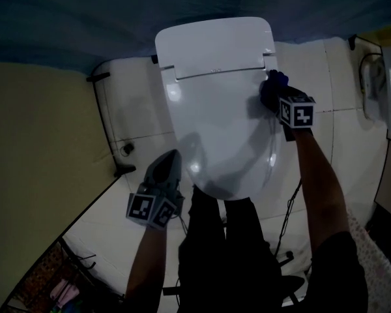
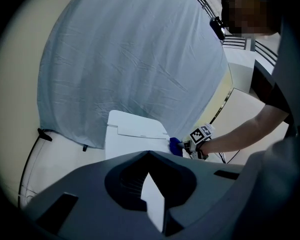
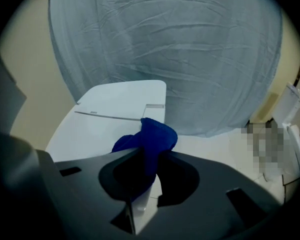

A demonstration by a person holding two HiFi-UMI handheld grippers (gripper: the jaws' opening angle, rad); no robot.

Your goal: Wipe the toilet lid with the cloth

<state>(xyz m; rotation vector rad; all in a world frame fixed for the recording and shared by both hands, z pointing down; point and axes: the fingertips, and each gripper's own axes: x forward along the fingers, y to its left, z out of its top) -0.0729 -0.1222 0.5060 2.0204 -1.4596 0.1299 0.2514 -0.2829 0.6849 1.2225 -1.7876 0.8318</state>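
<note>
The toilet lid (image 1: pixel 215 119) is lying shut, white and glossy, catching glare near its front. The right claw (image 1: pixel 272 96) is pinching a bunched blue cloth (image 1: pixel 274 83) at the lid's right edge, near the hinge, and the cloth is covering the claw's tips. The left claw (image 1: pixel 171 158), pressed together and empty, is hovering just beside the lid's front-left edge. Tiled floor (image 1: pixel 339 77) is lying open on both sides.

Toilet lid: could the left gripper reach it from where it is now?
Probably yes. The left gripper sits beside the front left edge of the toilet lid with nothing between them; the cloth, though, is in the right gripper.
</note>
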